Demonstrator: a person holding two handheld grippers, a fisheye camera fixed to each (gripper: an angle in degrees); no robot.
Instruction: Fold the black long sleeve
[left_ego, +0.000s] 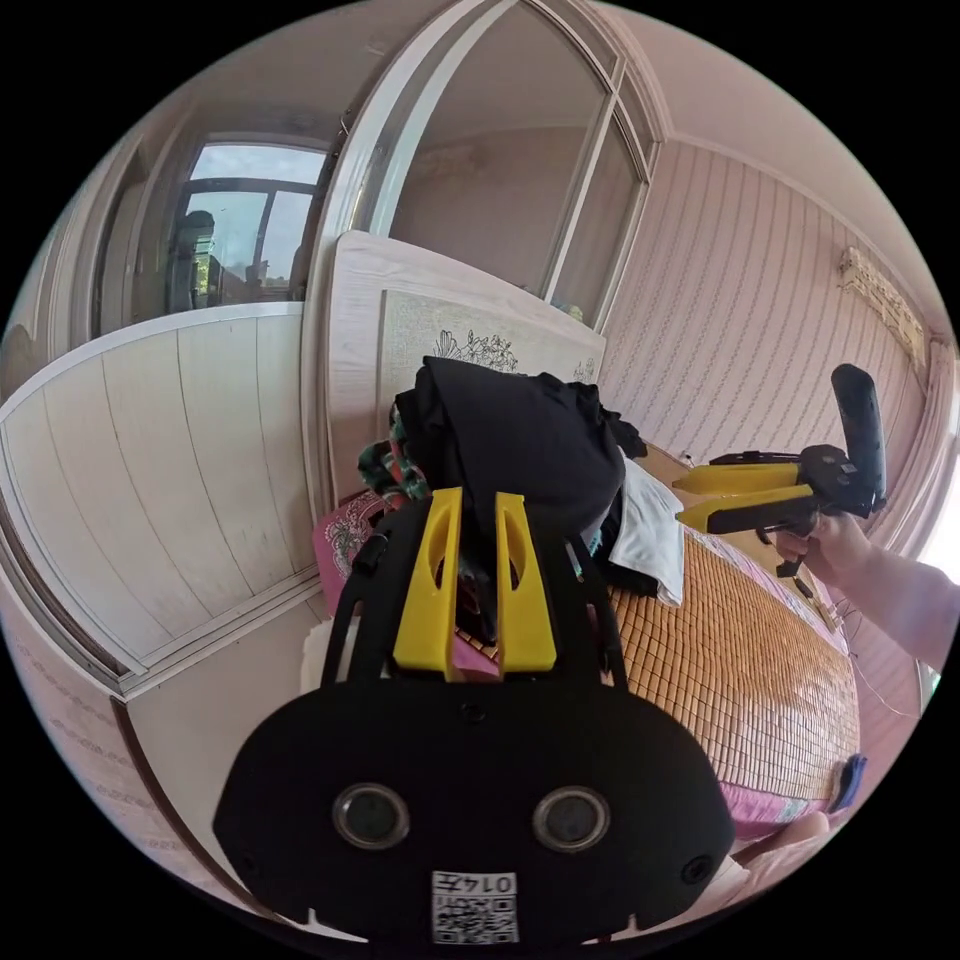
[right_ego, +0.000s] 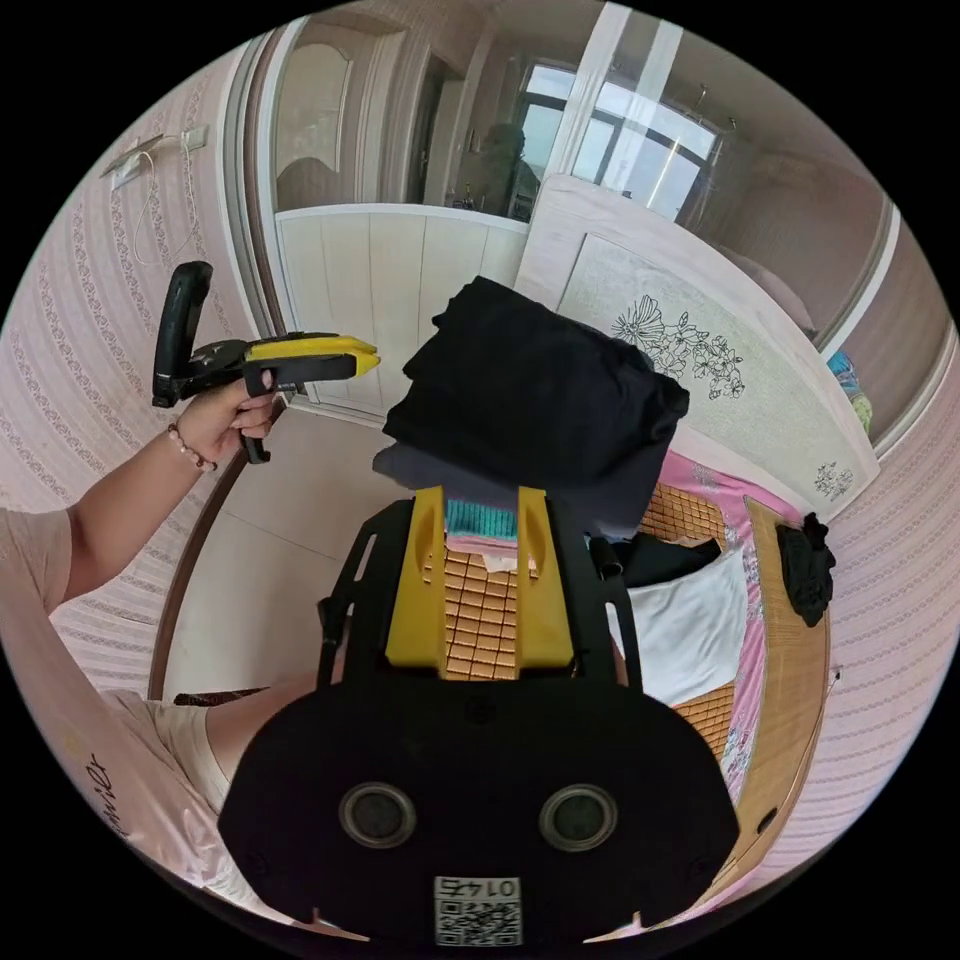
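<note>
Left gripper (right_ego: 370, 358) raised, jaws together; right gripper (left_ego: 685, 500) raised, jaws parted.

The left gripper (left_ego: 475, 510) had its two yellow fingers (left_ego: 432, 585) standing close and nearly parallel, a narrow gap between them with dark cloth in it; whether both pressed on it could not be told. In the right gripper view it (right_ego: 372, 358) was held out level in the person's left hand (right_ego: 225, 415), fingers together, the forearm bare and bent at the elbow.

The right gripper (right_ego: 482, 505) had its yellow fingers (right_ego: 420, 590) set clearly apart. In the left gripper view it (left_ego: 685, 500) showed held in the right hand (left_ego: 835, 545), fingers spread in a wedge, pointing toward the left gripper, a pale sleeve behind the wrist.
</note>
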